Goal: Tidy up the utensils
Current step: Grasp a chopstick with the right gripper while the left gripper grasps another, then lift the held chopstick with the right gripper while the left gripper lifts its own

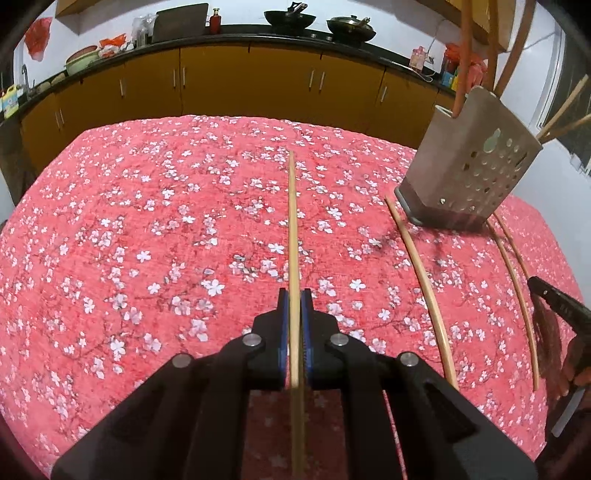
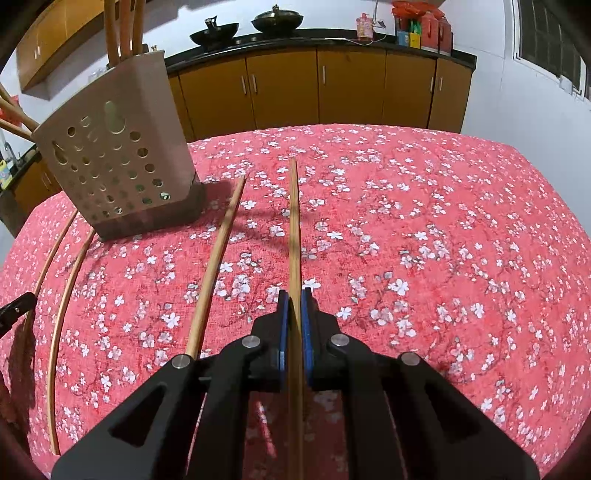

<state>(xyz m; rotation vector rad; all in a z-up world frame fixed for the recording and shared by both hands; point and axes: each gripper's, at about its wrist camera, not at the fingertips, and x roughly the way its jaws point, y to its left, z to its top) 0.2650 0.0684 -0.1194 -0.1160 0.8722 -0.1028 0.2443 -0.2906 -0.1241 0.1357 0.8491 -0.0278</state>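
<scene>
My left gripper (image 1: 294,295) is shut on a light wooden chopstick (image 1: 293,221) that points straight ahead over the table. My right gripper (image 2: 294,295) is shut on a darker wooden chopstick (image 2: 294,229), also pointing ahead. A grey perforated utensil holder (image 1: 469,162) stands at the right in the left wrist view and at the left in the right wrist view (image 2: 114,162), with several wooden utensils in it. Loose chopsticks lie on the cloth: three in the left wrist view (image 1: 424,288), (image 1: 517,295), (image 1: 511,236) and three in the right wrist view (image 2: 216,266), (image 2: 61,325), (image 2: 51,251).
The table has a red floral cloth (image 1: 147,240). Yellow cabinets (image 1: 221,85) with a black counter, woks (image 1: 290,16) and bottles stand behind. The other gripper's tip shows at the right edge of the left wrist view (image 1: 561,306) and the left edge of the right wrist view (image 2: 14,310).
</scene>
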